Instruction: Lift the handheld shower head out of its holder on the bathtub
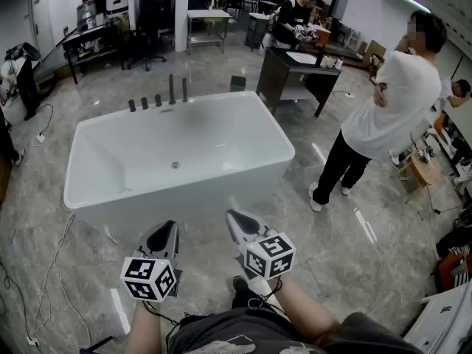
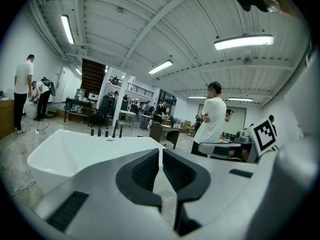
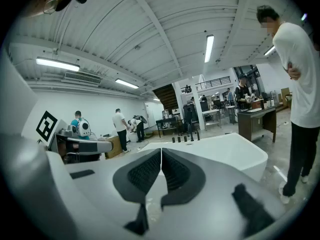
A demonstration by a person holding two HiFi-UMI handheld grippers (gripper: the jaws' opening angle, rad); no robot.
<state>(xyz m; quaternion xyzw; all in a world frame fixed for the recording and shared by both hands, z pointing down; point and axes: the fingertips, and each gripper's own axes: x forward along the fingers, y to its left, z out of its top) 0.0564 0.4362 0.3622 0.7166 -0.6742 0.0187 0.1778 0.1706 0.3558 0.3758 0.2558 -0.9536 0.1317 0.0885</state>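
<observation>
On my side of the white rectangular bathtub, both grippers hang empty.
My left gripper and right gripper each have jaws pressed together on nothing, tips near the closer rim. The slim black handheld shower head stands upright among black fittings on the far rim, well apart from both.
</observation>
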